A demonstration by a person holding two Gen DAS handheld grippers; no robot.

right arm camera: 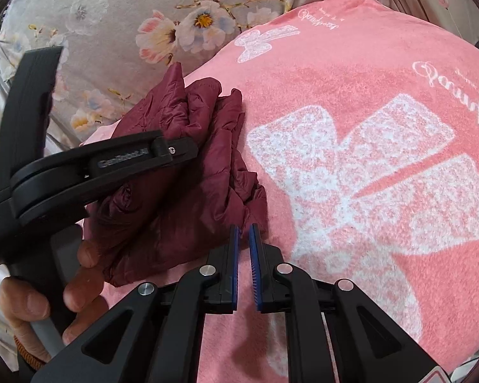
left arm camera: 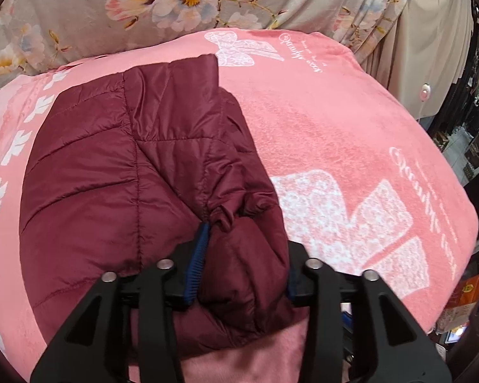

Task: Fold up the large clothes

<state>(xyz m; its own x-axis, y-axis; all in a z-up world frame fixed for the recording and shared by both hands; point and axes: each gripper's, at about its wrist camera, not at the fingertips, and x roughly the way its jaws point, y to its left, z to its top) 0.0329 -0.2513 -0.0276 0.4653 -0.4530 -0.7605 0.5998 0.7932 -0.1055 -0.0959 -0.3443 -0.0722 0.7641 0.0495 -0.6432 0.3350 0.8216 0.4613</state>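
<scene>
A maroon quilted jacket (left arm camera: 118,172) is laid on a pink blanket (left arm camera: 335,134) with white bow prints, which covers what appears to be a bed. The jacket is already partly folded, with a sleeve or side panel drawn over the body.

Left tool (left arm camera: 239,274): the jaws are spread, with a bunched fold of the jacket lying between the blue pads (left arm camera: 196,265). Whether the pads still press on the cloth cannot be told for certain; a gap seems to be left on the right side, so the fold is judged to be released. The tool is pointed down at the jacket's near edge, presumably so that the folded part is set down flat.

Right tool (right arm camera: 244,239): the jaws are nearly pressed together, only a narrow slit being left, and nothing is pinched. It is held just beside the jacket's crumpled right edge, over bare blanket.

In the right wrist view the left tool's body is seen crossing over the jacket, gripped by a hand (right arm camera: 48,296); part of the garment is hidden by it.

Behind the blanket a grey floral sheet (left arm camera: 118,9) is draped. At the far right, cluttered shelves (left arm camera: 475,121) are seen, well apart from the work.
</scene>
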